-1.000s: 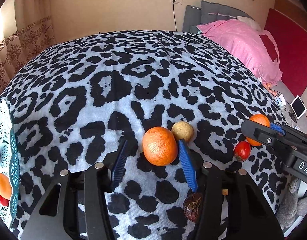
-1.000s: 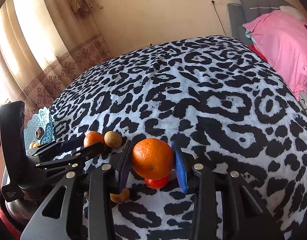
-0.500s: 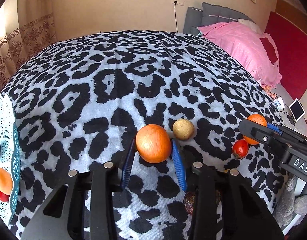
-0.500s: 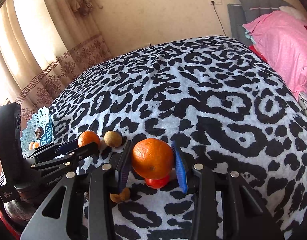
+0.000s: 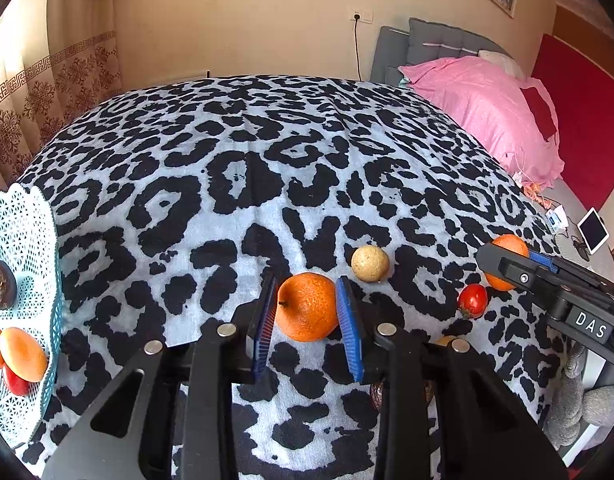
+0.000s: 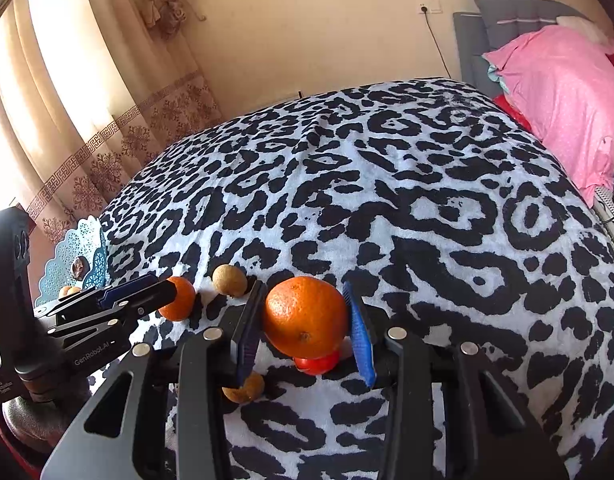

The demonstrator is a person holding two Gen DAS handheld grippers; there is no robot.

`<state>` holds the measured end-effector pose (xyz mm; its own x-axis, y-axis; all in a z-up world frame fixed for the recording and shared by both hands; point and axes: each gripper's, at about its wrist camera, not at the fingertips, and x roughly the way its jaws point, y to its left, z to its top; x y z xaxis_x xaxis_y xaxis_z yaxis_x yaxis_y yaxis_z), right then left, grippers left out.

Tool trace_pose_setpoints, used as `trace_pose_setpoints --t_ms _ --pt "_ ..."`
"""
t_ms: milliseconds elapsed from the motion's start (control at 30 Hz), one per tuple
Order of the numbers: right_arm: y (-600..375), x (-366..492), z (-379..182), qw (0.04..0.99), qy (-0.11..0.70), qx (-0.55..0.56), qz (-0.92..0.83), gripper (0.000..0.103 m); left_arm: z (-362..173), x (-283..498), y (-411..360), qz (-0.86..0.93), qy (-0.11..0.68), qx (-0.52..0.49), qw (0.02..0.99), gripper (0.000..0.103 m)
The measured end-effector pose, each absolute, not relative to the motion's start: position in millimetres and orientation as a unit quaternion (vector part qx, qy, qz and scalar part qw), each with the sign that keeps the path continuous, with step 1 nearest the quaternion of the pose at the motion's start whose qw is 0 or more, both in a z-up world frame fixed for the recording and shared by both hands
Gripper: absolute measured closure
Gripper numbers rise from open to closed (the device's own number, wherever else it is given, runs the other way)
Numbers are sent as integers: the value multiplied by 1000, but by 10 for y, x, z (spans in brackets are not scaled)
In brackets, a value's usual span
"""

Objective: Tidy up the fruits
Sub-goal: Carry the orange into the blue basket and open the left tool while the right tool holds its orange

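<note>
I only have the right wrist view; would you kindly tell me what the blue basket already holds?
Observer: The blue basket holds a dark fruit, two orange fruits and a red fruit.
Operator: Is anything hidden under the left gripper?
Observer: A brown fruit lies on the cloth beneath its right finger.
Operator: How is its orange sitting?
Observer: Between both blue pads, stem towards the left pad.

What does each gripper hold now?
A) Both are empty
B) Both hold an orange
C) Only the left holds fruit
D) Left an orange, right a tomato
B: the left gripper clamps one orange, and the right gripper clamps another orange.
</note>
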<state>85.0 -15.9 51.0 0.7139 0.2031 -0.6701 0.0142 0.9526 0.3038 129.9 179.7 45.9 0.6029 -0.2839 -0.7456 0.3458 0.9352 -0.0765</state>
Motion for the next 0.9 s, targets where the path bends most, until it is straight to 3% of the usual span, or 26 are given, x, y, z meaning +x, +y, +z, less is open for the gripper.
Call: trace_pose_setpoints --t_ms 100,200,533,633,900 --pt "-152 843 504 914 376 144 52 63 426 1306 1790 -168 412 39 895 55" --pt "-151 840 502 914 376 144 52 63 391 1312 1782 -170 417 37 892 52" --pt "-145 825 510 914 376 144 52 63 294 1311 1669 -185 427 50 884 52" --pt "-146 820 515 914 376 143 51 63 282 1298 1650 -196 429 49 880 63" --pt "-149 777 580 917 370 141 49 63 370 1229 1750 -181 412 41 892 63"
